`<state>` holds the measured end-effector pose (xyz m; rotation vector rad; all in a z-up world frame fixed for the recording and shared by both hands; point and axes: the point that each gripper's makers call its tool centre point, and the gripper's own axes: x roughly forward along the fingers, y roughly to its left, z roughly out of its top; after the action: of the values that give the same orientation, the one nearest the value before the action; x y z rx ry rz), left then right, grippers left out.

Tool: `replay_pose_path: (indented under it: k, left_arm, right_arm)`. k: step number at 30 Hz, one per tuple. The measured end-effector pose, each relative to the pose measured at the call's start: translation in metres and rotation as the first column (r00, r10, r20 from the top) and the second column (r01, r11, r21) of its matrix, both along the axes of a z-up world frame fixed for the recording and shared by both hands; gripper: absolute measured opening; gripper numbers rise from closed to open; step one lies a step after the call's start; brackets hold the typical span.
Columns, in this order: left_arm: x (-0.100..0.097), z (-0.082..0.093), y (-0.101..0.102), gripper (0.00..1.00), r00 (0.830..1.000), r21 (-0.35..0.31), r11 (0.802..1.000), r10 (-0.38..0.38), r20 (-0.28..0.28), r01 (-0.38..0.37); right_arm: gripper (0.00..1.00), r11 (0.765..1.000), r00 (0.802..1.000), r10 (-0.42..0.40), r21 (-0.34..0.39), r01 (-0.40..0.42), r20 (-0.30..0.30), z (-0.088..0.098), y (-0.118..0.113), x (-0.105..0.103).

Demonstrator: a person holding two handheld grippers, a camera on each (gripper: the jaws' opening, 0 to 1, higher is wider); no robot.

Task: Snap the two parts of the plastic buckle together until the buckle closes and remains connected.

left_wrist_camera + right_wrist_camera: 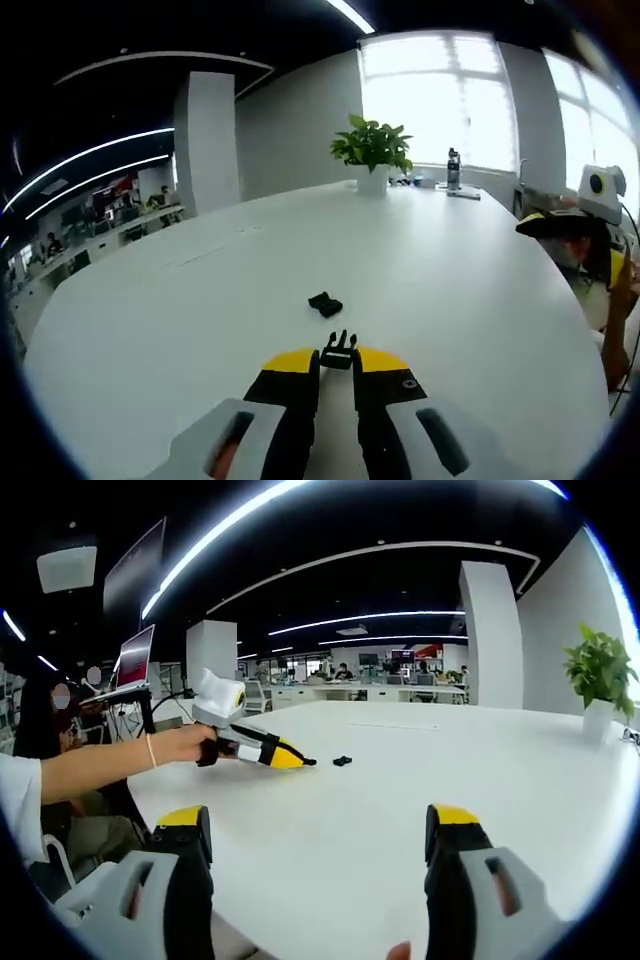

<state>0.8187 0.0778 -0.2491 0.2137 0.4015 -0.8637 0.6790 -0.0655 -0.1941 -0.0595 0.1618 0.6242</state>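
Observation:
My left gripper (338, 357) is shut on a black pronged buckle part (339, 351), held just over the white table (200, 300). The other black buckle part (325, 304) lies loose on the table a short way ahead of the left jaws. In the right gripper view, the left gripper (290, 759) comes in from the left with a person's hand on it, its tip near the loose buckle part (342, 761). My right gripper (320, 825) is open wide with nothing between its fingers, well short of both parts.
A potted plant (372, 150) and a dark bottle (453, 168) stand at the table's far end by the windows. The plant (602, 675) stands at the right of the right gripper view. A person sits at the table's right edge (585, 260). A laptop (128, 665) is at the left.

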Motion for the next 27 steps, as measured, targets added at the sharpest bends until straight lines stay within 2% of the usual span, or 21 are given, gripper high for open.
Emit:
replay_pose_path:
  k: [5,11,27]
  left_arm:
    - [-0.007,-0.001,-0.004,0.12,0.998,0.008,0.998,-0.056,0.007,0.056]
    - [-0.012,0.000,-0.006,0.12,0.996,-0.030,0.995,-0.092,-0.006,0.091]
    - [-0.026,-0.006,-0.010,0.12,0.987,0.001,0.987,-0.163,-0.001,0.163]
  right_arm:
    - [0.89,1.000,1.000,0.004,-0.006,-0.004,-0.005,-0.001,0.002,0.000]
    - [0.89,1.000,1.000,0.007,-0.009,-0.007,-0.007,-0.002,0.003,-0.001]
    - [0.88,1.000,1.000,0.015,-0.013,-0.015,-0.011,-0.003,0.006,-0.001]
